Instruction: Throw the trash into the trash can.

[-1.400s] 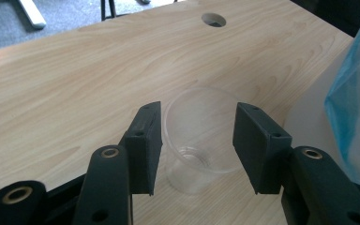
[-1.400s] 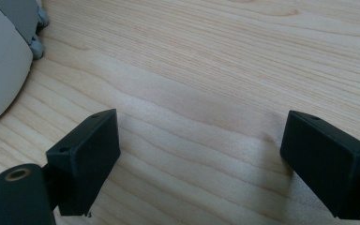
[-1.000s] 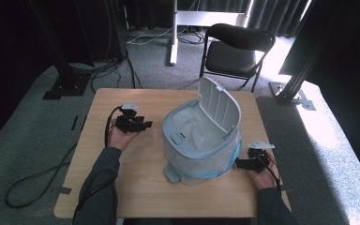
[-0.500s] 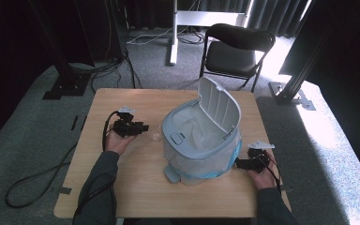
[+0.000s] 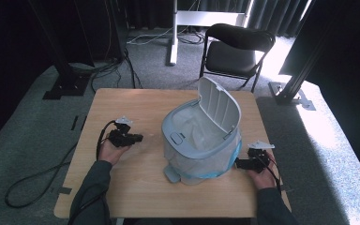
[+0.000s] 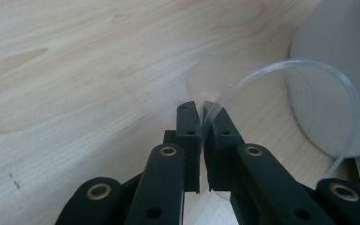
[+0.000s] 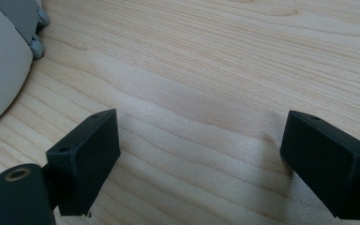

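A clear plastic cup lies on its side on the wooden table, left of a grey bin. The bin's lid stands raised, and a thin bag lines it. My left gripper has just been closing, and its jaws now pinch the cup's thin wall at the rim. In the high view the left gripper points right toward the bin. My right gripper rests at the bin's lower right, open, with bare wood between its jaws.
The bin's curved side is close behind the cup. A black chair stands beyond the table's far edge. Cables lie on the carpet at the left. Dark stands and curtains ring the table.
The left gripper has drifted toward the person's side of the table and lower, and its jaws have closed together. The right gripper and the bin have not moved.
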Tool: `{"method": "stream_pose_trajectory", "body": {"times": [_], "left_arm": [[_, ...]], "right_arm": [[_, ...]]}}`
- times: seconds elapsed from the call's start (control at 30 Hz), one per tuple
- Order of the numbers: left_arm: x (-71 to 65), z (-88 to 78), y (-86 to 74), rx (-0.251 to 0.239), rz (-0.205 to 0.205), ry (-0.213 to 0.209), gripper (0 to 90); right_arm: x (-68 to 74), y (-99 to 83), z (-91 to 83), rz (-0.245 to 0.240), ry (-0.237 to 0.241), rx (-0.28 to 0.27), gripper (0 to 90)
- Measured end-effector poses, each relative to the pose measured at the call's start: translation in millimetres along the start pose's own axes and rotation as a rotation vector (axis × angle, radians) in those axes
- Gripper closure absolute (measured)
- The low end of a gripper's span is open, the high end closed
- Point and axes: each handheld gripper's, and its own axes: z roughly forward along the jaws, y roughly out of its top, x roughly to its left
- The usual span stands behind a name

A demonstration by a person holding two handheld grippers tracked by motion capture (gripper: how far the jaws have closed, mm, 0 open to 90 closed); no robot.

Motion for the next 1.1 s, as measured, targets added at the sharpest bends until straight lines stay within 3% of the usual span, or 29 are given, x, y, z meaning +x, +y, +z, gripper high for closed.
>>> {"method": "stream_pose_trajectory", "body": {"times": [0.4,1.1], "left_arm": [[2.8,-5.6,-3.1,-0.047,-0.012,-0.005,86.0],[-3.6,-26.2,19.1,-0.122,0.014,-0.001,85.9]], "right_arm": [[0.0,0.0,0.0,0.0,0.0,0.0,11.2],[0.0,0.0,0.0,0.0,0.0,0.0,11.2]]}}
